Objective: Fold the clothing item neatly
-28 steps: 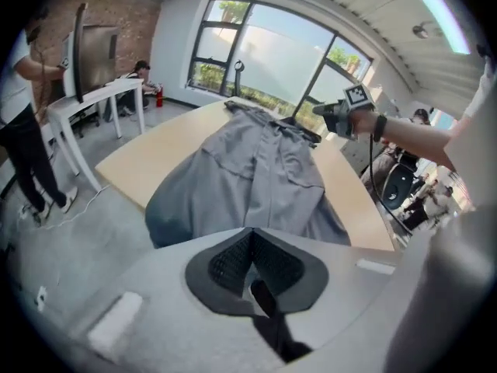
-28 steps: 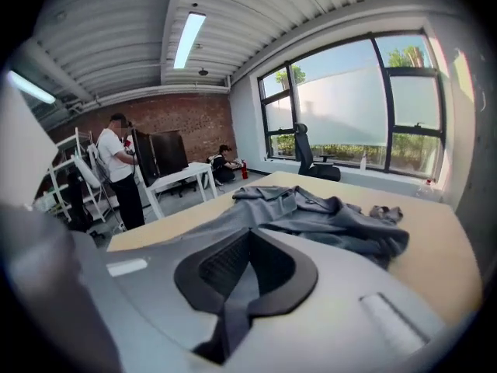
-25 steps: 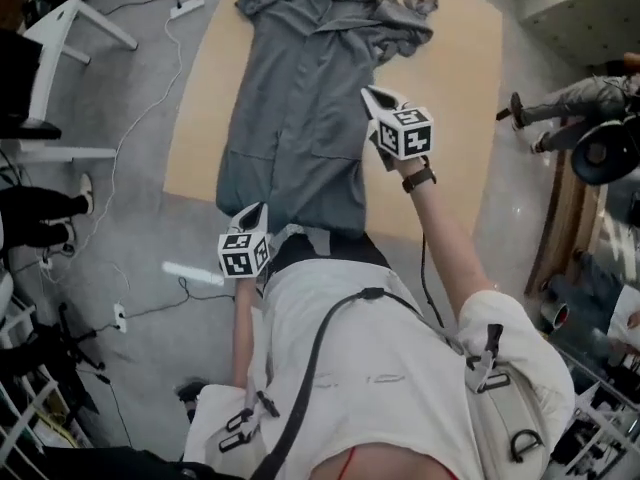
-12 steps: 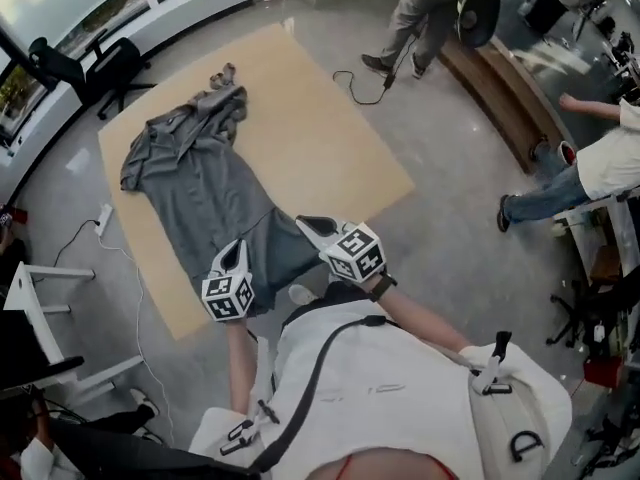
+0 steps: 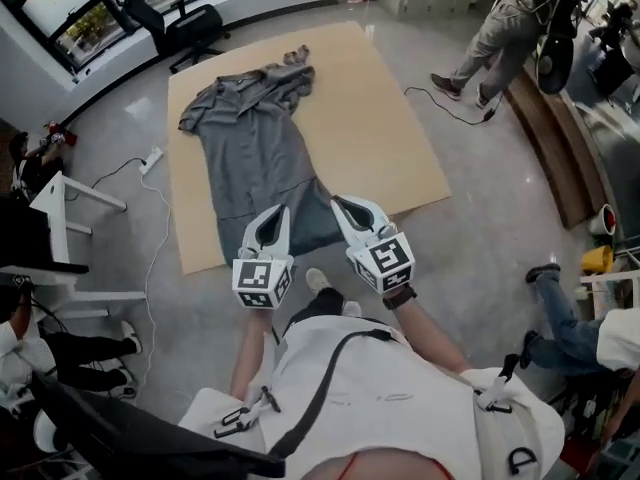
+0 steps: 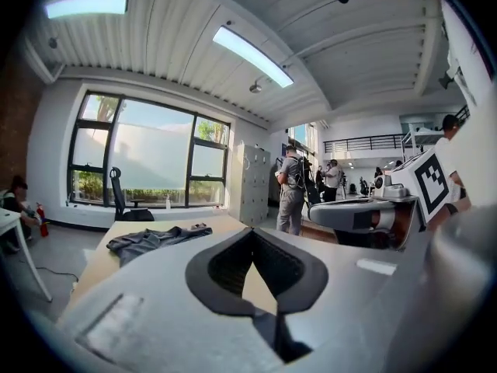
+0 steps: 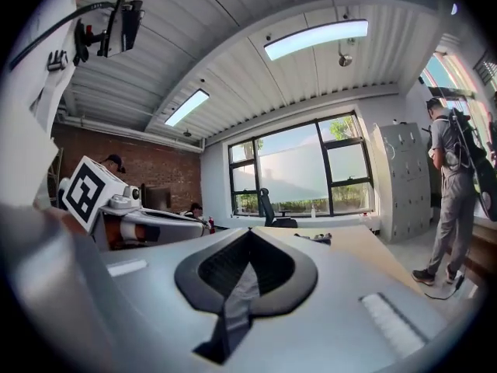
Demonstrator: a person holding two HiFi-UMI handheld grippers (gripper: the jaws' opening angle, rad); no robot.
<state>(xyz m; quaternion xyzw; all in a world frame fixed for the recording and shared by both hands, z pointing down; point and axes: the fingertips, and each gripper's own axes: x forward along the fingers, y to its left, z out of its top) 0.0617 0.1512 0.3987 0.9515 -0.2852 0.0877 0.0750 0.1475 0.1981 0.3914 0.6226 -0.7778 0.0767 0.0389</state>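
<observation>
Right gripper (image 5: pixel 345 206) pinches the grey garment (image 5: pixel 255 148) just ahead; left gripper (image 5: pixel 277 213) alongside is closed empty, so pulling may skew it.

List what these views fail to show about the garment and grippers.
Hem corners of the garment: head view, covered by the left gripper and right gripper.
Its bunched far end: too small everywhere to sort collar from sleeve.
Cloth in the left gripper's shut jaws: left gripper view shows only a dark slit.
</observation>
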